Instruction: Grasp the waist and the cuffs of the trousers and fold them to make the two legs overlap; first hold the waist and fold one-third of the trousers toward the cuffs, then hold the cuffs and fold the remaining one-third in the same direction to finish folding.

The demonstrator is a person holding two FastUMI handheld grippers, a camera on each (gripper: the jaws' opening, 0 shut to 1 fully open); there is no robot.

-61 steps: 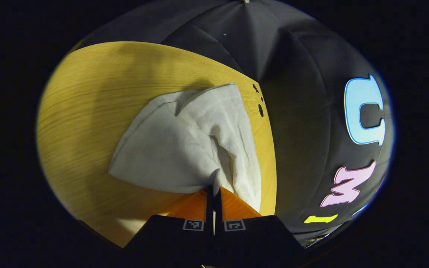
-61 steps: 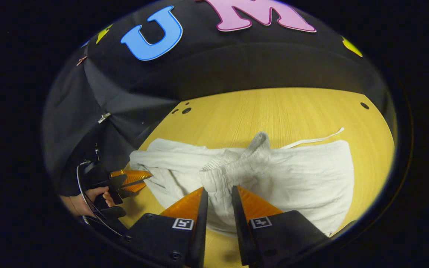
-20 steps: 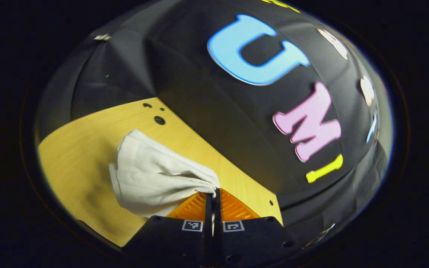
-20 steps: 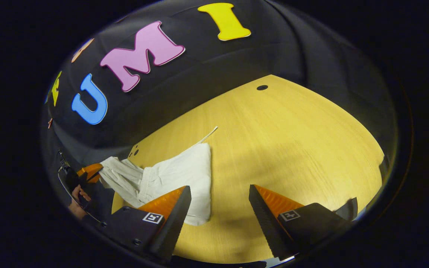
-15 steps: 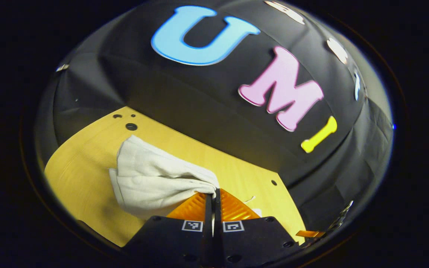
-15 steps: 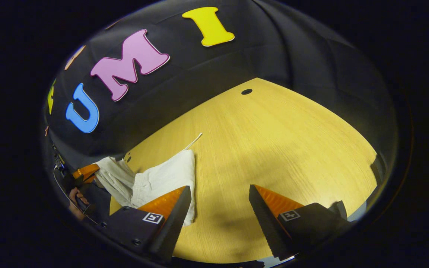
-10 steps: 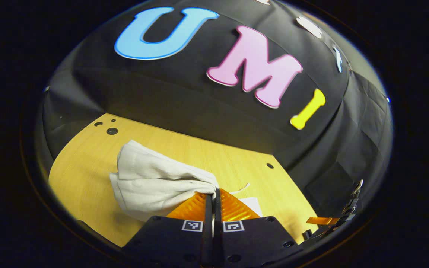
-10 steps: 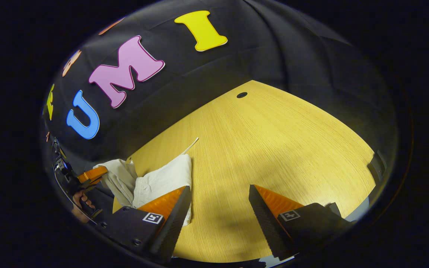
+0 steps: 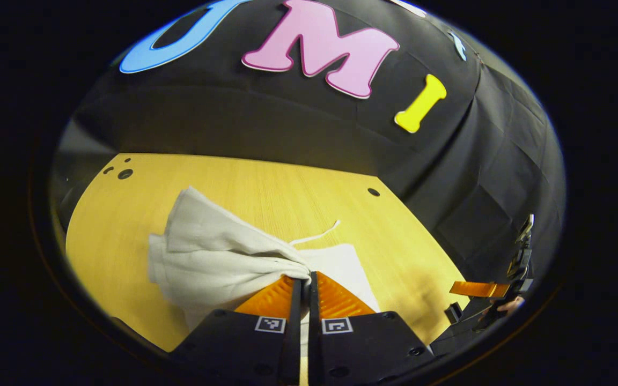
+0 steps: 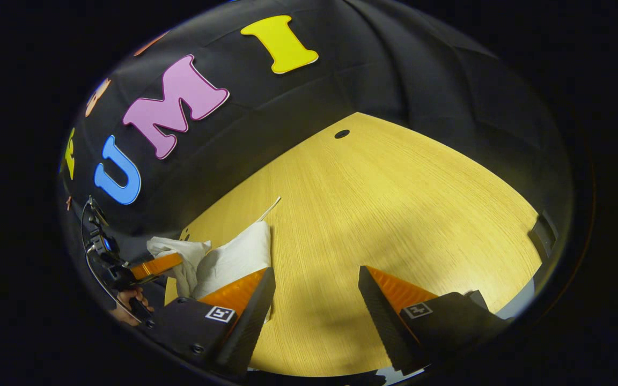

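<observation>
Trousers (image 9: 218, 257), white, lie bunched on the table (image 9: 266, 187) just ahead of the left gripper (image 9: 304, 279), whose 2 fingers pinch a gathered fold. Since 0.5 s ago this fold has swung rightward over the flat layer beside its tips. Right gripper (image 10: 314, 279) stays wide apart over bare wood, trousers to its left. Black cloth walls the booth.

Trousers (image 10: 234, 260) partly hidden (behind tool).
</observation>
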